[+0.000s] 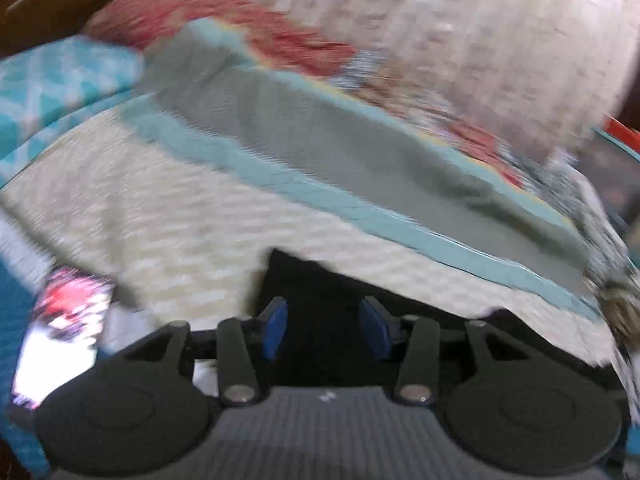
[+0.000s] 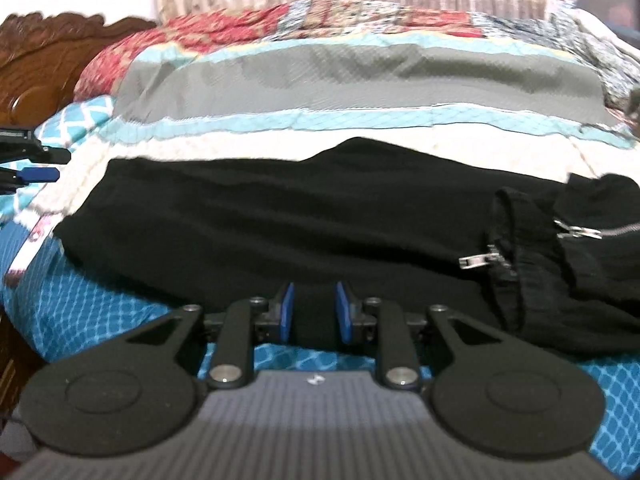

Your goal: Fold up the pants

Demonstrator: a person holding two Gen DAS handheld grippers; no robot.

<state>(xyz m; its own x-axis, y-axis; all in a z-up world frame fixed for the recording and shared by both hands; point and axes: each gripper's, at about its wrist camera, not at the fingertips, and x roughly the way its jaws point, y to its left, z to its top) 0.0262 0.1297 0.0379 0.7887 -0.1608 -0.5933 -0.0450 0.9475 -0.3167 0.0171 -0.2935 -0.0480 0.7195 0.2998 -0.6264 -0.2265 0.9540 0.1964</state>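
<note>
Black pants (image 2: 280, 220) lie flat across the bed, folded lengthwise, with the waistband and metal zippers (image 2: 480, 260) at the right. My right gripper (image 2: 316, 310) is open, its blue pads at the near edge of the pants with black cloth showing between them. In the blurred left wrist view, my left gripper (image 1: 326, 330) is open over a corner of the black pants (image 1: 304, 280), with cloth between the pads. The left gripper's blue fingertip (image 2: 38, 175) shows at the left edge of the right wrist view, apart from the pants' left end.
A cream, grey and teal quilt (image 2: 320, 80) with a red patterned section covers the bed behind the pants. A teal diamond-pattern sheet (image 2: 120, 312) lies under them. A carved wooden headboard (image 2: 48, 52) stands at the left. A phone (image 1: 60, 340) lies at the left.
</note>
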